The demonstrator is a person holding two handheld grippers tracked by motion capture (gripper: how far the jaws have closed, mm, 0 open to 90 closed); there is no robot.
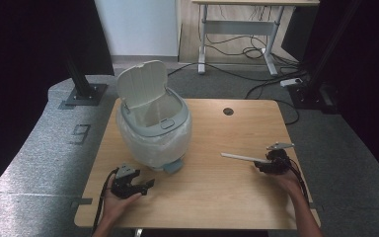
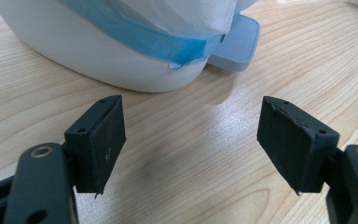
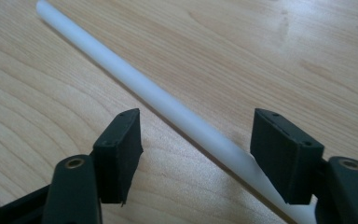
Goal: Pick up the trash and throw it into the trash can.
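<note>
A white pedal bin [image 1: 153, 123] with its lid [image 1: 142, 84] raised stands at the table's left, lined with a pale bag. Its grey pedal [image 1: 172, 166] faces the front. My left gripper [image 1: 145, 186] rests on the table in front of the bin; in the left gripper view it [image 2: 191, 140] is open and empty, with the bin's base [image 2: 98, 51] and pedal [image 2: 235, 44] just beyond. A thin white stick [image 1: 237, 157] lies flat at the right. My right gripper [image 3: 196, 149] is low over the stick [image 3: 158, 98], which runs slanting between the parted jaws, close to the right-hand one.
The wooden table [image 1: 217, 197] has a round cable hole [image 1: 228, 111] near its far edge. Black frame posts stand at the back left and right. A desk with loose cables on the floor stands beyond the table.
</note>
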